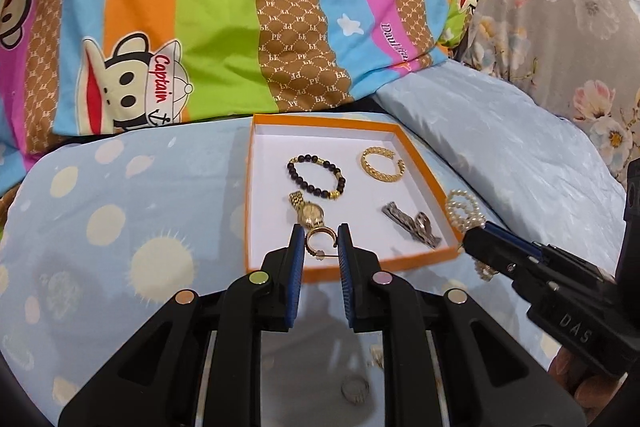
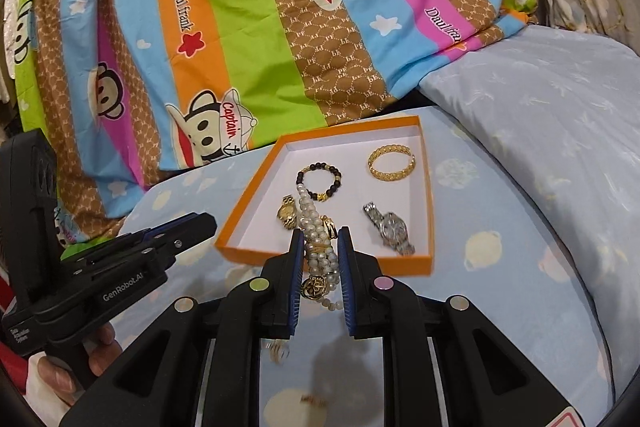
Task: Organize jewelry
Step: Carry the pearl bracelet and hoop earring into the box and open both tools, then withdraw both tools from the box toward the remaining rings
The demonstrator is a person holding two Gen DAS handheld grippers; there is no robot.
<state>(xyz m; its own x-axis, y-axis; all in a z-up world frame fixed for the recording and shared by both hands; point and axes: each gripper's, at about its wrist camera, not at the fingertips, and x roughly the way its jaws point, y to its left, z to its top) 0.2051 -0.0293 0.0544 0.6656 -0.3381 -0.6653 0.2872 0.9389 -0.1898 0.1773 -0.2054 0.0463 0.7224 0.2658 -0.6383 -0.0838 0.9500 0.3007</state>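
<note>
**Two grippers loaded, box straight ahead**

Going left to right: the left gripper [image 1: 320,247] has its pads around a gold earring [image 1: 319,241], hanging just over the near edge of the orange box [image 1: 344,269]. Looks clamped on it, though the gap stays fairly wide because the hoop is chunky. Just past it inside the box sits a gold watch [image 1: 310,213], then a dark bead bracelet [image 1: 316,177], a gold bangle [image 1: 382,163] and a silver watch [image 1: 412,225] over to the right.

The right gripper [image 2: 320,255] is closed on a pearl bracelet [image 2: 318,239], whose long axis runs along the fingers, pointing into the box. It sits by the box's near right corner, just outside the rim I think.

My guess: the left one is nearer a drop spot, the box floor lies right below and ahead of it. A small loose ring [image 1: 354,389] is on the bedsheet [image 1: 120,207] under the left gripper, not boxed yet.
</note>
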